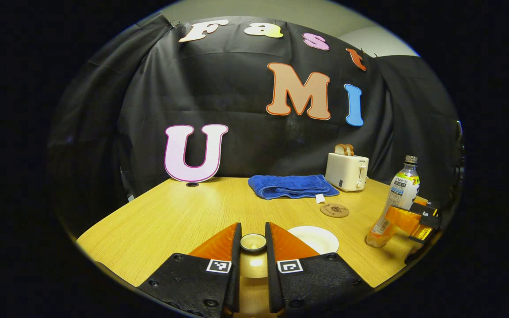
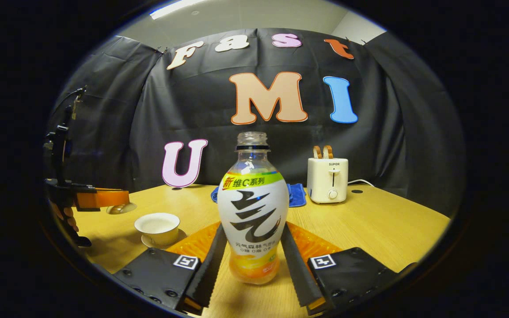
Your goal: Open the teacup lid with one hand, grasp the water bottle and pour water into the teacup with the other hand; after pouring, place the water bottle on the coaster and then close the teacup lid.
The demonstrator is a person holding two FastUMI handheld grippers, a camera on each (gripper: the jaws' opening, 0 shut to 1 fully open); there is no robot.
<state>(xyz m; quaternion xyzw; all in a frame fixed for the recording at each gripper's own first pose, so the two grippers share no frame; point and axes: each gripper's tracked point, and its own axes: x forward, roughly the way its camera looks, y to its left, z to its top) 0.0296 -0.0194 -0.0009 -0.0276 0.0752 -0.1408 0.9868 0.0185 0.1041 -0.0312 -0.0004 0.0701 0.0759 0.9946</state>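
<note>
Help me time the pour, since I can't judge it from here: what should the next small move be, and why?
Probably lift the water bottle and carry it toward the teacup. The right gripper grips its body, its cap is off, and it is near the table. The left gripper holds the teacup lid aside, so the cup is open.
</note>
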